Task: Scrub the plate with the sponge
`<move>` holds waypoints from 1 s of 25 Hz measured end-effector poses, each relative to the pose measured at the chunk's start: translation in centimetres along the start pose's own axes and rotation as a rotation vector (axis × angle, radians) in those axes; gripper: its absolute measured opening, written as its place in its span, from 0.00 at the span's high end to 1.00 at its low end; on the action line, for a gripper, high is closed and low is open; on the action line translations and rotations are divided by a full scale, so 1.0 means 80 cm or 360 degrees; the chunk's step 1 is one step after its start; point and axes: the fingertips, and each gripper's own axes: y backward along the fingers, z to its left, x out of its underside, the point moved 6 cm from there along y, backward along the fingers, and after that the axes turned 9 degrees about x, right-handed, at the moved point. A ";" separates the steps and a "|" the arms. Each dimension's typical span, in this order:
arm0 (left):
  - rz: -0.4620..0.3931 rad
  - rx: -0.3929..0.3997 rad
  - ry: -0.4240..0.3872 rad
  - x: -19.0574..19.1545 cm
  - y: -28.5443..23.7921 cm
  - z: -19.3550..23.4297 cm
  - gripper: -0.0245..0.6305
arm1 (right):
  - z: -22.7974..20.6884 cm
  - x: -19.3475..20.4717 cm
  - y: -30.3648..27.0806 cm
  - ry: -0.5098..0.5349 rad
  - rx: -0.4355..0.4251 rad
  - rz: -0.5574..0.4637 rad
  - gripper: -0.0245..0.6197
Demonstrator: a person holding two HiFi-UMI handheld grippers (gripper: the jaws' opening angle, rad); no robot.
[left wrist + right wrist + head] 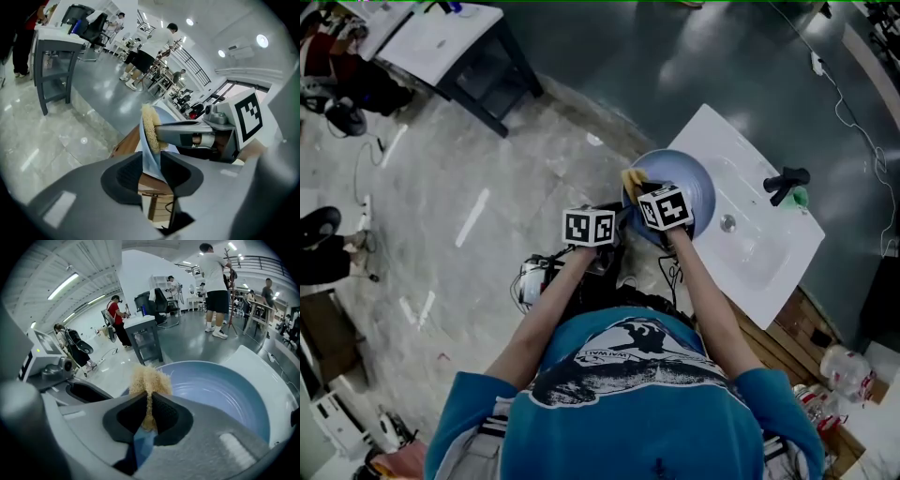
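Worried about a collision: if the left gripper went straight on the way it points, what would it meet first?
Likely the sponge, which the right gripper holds against the plate just ahead of the left gripper; the depth is unclear.

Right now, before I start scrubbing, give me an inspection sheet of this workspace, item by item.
Surface: white washbasin with a black faucet.
Job's things: blue plate at the basin's edge; yellow sponge at its rim.
Clutter: clear plastic items beside the basin's stand, too small to identify.
Grippers: left gripper looks closed on the plate's rim; right gripper squeezes the sponge.
Cables: white cable runs over the dark floor beyond the basin.
Surroundings: grey desk; people standing in the background.
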 end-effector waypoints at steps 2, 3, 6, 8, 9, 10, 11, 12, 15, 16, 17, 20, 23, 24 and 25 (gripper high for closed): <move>0.0013 0.0041 0.0041 -0.002 -0.004 0.002 0.78 | 0.000 -0.001 -0.001 0.0011 -0.0017 -0.0014 0.92; 0.0016 0.0053 0.0068 -0.003 -0.005 0.003 0.78 | -0.001 -0.001 -0.001 0.0010 -0.0020 -0.0017 0.91; -0.0007 0.0041 0.0171 -0.006 -0.007 0.006 0.81 | -0.010 0.000 -0.001 0.0002 -0.0007 -0.0005 0.92; -0.0031 0.0006 0.0227 -0.005 -0.007 0.007 0.83 | -0.018 -0.001 -0.001 0.0006 0.0033 0.0009 0.91; -0.0041 -0.0012 0.0247 -0.005 -0.007 0.007 0.83 | -0.025 -0.001 0.000 0.0013 0.0070 0.0017 0.91; -0.0050 -0.0029 0.0264 -0.004 -0.007 0.008 0.83 | -0.033 -0.001 0.001 0.0024 0.0115 0.0024 0.91; -0.0061 -0.0043 0.0282 -0.004 -0.007 0.008 0.84 | -0.043 0.000 0.003 0.0038 0.0161 0.0029 0.91; -0.0074 -0.0053 0.0303 -0.004 -0.008 0.007 0.84 | -0.052 0.001 0.005 0.0051 0.0203 0.0033 0.91; -0.0113 -0.0066 0.0359 -0.003 -0.007 0.008 0.85 | -0.082 0.009 0.014 0.0050 0.0307 0.0043 0.91; -0.0117 -0.0067 0.0365 -0.002 -0.007 0.008 0.85 | -0.093 0.014 0.018 0.0035 0.0346 0.0052 0.91; -0.0118 -0.0066 0.0362 -0.002 -0.007 0.008 0.85 | -0.104 0.019 0.023 0.0022 0.0390 0.0066 0.92; -0.0114 -0.0060 0.0342 -0.005 -0.008 0.007 0.85 | -0.137 0.034 0.036 0.0027 0.0527 0.0122 0.92; -0.0116 -0.0057 0.0339 -0.006 -0.008 0.006 0.86 | -0.152 0.047 0.043 0.0067 0.0588 0.0142 0.91; -0.0117 -0.0056 0.0341 -0.005 -0.008 0.007 0.86 | -0.153 0.048 0.043 0.0066 0.0595 0.0135 0.91; -0.0118 -0.0055 0.0347 -0.005 -0.008 0.007 0.86 | -0.152 0.050 0.045 0.0050 0.0602 0.0132 0.91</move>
